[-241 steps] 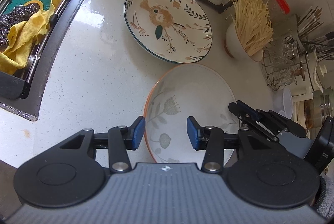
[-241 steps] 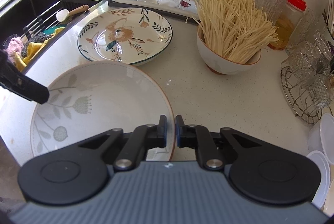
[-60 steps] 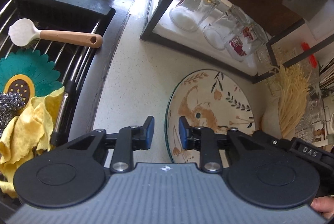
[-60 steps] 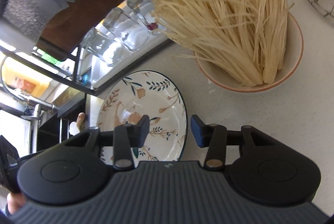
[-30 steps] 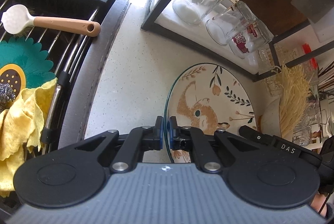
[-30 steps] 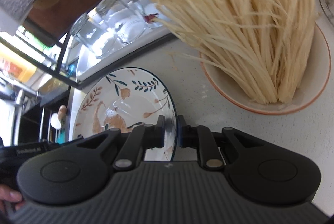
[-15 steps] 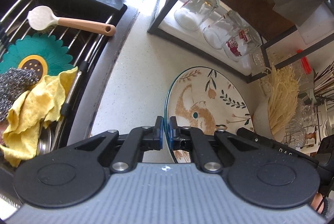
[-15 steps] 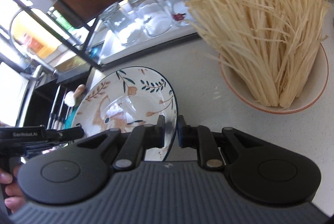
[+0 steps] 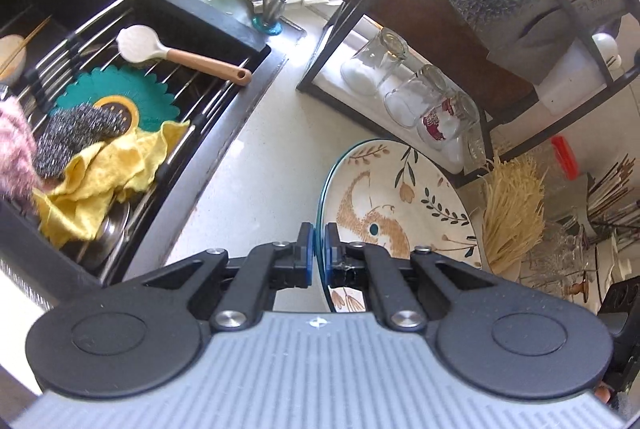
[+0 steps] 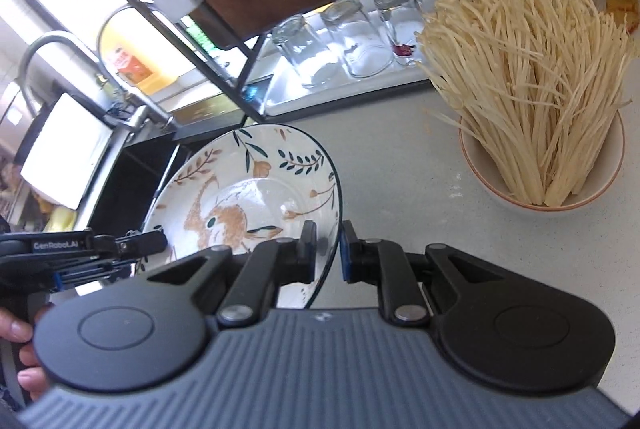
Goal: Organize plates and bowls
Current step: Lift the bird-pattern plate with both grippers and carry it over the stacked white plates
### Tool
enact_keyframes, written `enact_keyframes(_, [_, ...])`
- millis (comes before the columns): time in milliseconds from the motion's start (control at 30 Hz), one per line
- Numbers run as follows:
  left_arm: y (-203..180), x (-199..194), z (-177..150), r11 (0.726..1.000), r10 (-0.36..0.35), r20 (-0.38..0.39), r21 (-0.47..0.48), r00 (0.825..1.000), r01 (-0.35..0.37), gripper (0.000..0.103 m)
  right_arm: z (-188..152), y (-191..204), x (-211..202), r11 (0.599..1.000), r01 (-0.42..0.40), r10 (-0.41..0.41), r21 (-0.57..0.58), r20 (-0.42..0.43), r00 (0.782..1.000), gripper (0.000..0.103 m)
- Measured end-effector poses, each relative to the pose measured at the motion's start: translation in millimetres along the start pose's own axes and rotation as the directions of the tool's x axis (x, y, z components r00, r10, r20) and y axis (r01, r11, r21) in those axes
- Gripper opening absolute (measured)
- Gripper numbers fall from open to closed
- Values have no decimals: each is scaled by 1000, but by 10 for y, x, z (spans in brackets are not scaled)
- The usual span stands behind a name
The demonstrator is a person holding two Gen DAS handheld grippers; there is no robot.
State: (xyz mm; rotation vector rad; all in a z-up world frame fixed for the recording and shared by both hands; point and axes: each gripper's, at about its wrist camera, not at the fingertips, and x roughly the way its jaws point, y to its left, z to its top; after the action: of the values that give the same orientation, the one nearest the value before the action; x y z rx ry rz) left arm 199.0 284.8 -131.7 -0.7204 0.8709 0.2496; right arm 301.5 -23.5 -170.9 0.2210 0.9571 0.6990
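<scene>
A white plate with a brown bird and leaf pattern [image 9: 392,205] [image 10: 248,197] is held off the counter by both grippers. My left gripper [image 9: 317,249] is shut on its left rim, the blue pads pinching the teal edge. My right gripper [image 10: 326,249] is shut on the opposite rim. In the right wrist view the left gripper [image 10: 160,243] shows at the plate's far side, with a person's fingers [image 10: 18,345] on its handle. A white bowl [image 10: 600,165] packed with pale enoki mushrooms [image 10: 532,77] stands on the counter to the right.
A black sink [image 9: 60,1] with a wire rack holding a yellow cloth [image 9: 104,181], a steel scourer [image 9: 80,129], a teal mat and a brush [image 9: 180,53] lies to the left. A black shelf frame [image 9: 332,25] holds upturned glasses [image 10: 352,37]. Glassware and chopsticks crowd the right edge [image 9: 600,205].
Both grippers have risen with the plate, which has come off the counter and tilted. More of the sink and the shelf now shows. The jaws have stayed shut on the rim.
</scene>
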Motion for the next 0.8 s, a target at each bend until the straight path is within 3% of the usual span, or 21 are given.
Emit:
enact_keyframes(200, [-115,-155,-385,998,32,36,-57,999,-30,6,-95,-53,-187,999,-23,23,-46,-14,1000,15])
enact_keyframes(500, [-212,-190,-984,990,73,14,-118,997,-70,6,-268,-197,-408,991,-48,41,-128,-53,998,15])
enact_keyframes(800, [-374,-182,-1394,986,116,-43,-113,992,-120,6,-523,-377,-527,980,-30,7,-198,-115,993,15])
